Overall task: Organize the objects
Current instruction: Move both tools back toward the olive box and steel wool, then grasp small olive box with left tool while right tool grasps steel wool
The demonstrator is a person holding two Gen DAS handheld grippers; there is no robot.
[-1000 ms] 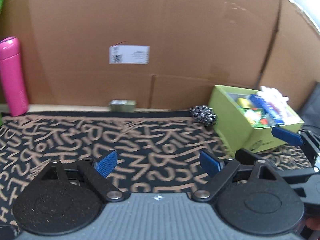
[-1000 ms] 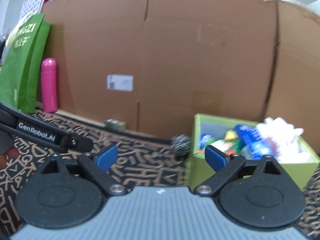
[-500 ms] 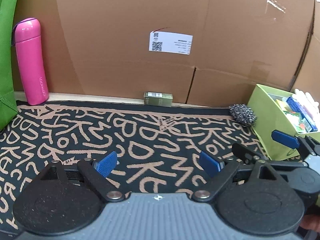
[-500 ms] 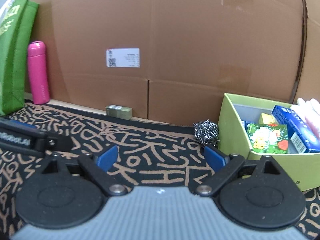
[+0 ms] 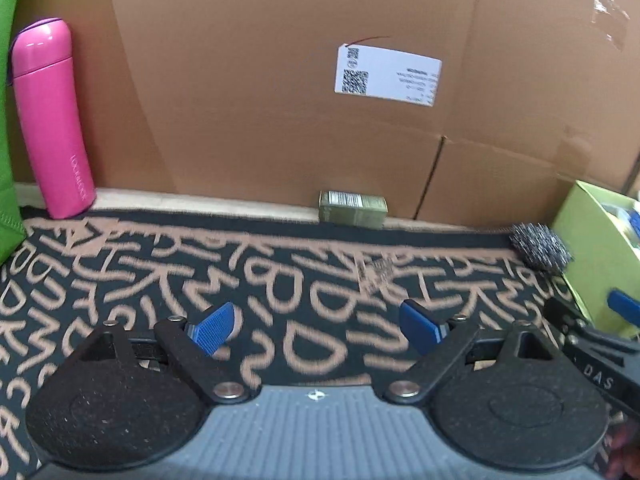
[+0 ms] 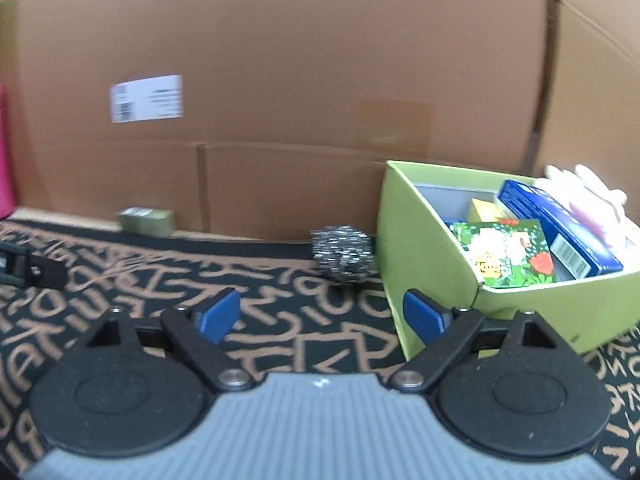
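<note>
A steel wool scourer lies on the patterned mat against the left wall of a green box that holds several packets. My right gripper hovers over the mat a little short of the scourer. Its jaws are closing, with nothing between them. My left gripper is open and empty above the mat. It faces a small olive box at the foot of the cardboard wall. A pink bottle stands at the far left. The scourer and the green box show at the right edge.
A tall cardboard wall with a white label closes off the back. A green bag stands at the far left beside the bottle. The black-and-tan mat covers the surface. The two grippers are side by side, close together.
Both grippers moved forward and down towards the wall. In the left view the bottle and olive box grew and the green box slid right. In the right view the scourer and green box came nearer.
</note>
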